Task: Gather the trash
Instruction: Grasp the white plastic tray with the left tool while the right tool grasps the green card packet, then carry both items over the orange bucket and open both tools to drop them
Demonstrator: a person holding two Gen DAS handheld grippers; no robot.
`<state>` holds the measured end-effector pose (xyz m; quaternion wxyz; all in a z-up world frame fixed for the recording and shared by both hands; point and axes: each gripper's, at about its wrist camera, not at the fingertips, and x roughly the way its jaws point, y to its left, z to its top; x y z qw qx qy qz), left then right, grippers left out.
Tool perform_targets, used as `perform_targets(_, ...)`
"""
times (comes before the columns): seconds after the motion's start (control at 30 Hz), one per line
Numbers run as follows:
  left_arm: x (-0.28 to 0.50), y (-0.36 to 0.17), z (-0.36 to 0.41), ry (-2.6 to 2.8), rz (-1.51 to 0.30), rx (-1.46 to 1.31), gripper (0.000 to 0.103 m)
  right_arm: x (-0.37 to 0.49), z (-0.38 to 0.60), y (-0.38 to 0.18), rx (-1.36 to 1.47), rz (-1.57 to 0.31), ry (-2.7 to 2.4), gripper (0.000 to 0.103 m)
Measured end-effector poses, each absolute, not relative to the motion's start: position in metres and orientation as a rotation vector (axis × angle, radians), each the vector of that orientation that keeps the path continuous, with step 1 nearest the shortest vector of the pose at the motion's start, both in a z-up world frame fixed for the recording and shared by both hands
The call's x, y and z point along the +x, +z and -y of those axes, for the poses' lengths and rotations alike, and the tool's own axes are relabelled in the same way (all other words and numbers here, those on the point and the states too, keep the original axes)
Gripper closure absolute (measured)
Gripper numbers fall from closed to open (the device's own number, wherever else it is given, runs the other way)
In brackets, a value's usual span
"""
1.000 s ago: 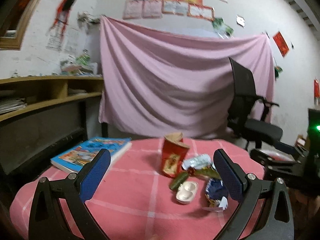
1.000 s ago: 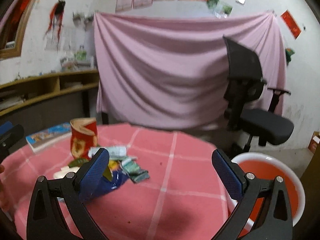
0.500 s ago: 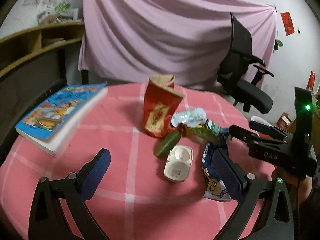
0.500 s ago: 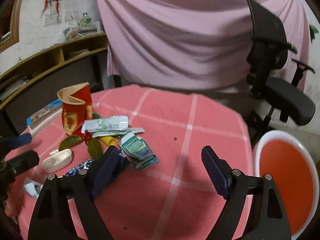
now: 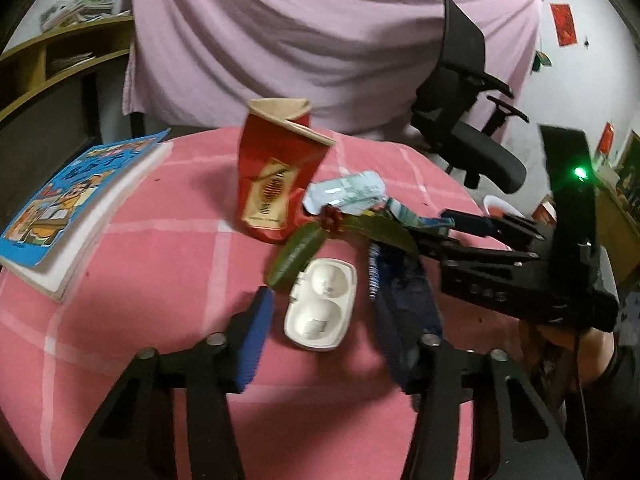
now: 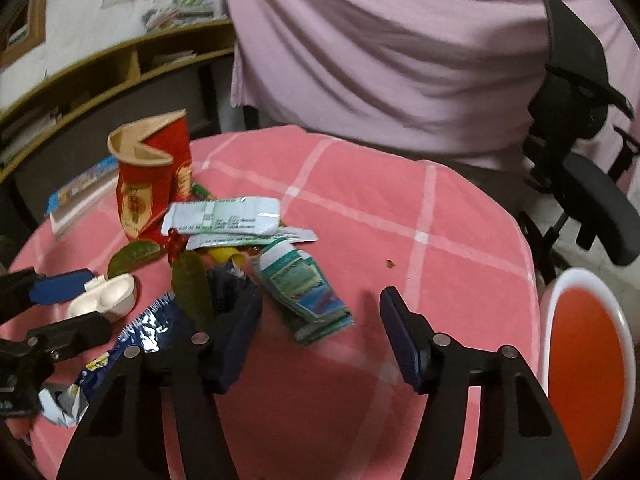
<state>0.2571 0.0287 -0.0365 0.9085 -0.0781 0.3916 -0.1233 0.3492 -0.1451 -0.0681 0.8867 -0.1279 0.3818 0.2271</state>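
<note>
White case btwn L gripper jaws, closing, no contact | R gripper closing, empty

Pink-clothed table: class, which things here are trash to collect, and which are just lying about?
Trash:
crushed red cup
white plastic shell
blue foil wrapper
green packet
white sachet
leaves

Lying about:
blue book
office chair

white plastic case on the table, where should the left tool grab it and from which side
Probably across its two long sides, near the waist between the two round hollows. The white plastic case lies flat and open side up on the pink tablecloth, its long axis running away from the left tool, so a steep approach from above and the near end fits. Its closing jaws already straddle it without visibly pressing yet.
</note>
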Motion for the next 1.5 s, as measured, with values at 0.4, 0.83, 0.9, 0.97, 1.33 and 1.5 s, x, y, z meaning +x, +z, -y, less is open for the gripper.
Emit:
perform_targets(0.4,0.258,-0.038,-0.035,-0.241,-0.819,-0.184,0.078,0.356,0.147,-0.073,-0.267,-0.818,0.458,0.073)
perform_targets(0.83,0.226,-0.019,-0.053,-0.233,-0.639,-0.271,0.078,0.323,0.157,-0.05,-0.253,-0.625,0.371,0.073)
perform_targets(0.9,0.213,-0.011,-0.055,-0.232,-0.561,-0.276,0.078,0.311,0.163,-0.043,-0.222,-0.564,0.347,0.073)
perform_targets(0.97,0.203,-0.006,-0.054,-0.225,-0.507,-0.259,0.078,0.299,0.169,-0.038,-0.193,-0.499,0.314,0.073)
perform_targets(1.33,0.17,0.021,-0.03,-0.16,-0.294,-0.187,0.078,0.241,0.194,-0.009,-0.099,-0.187,0.31,0.073)
perform_targets(1.5,0.167,0.039,-0.007,-0.155,-0.249,-0.151,0.078,0.217,0.208,0.0,-0.061,-0.074,0.288,0.073)
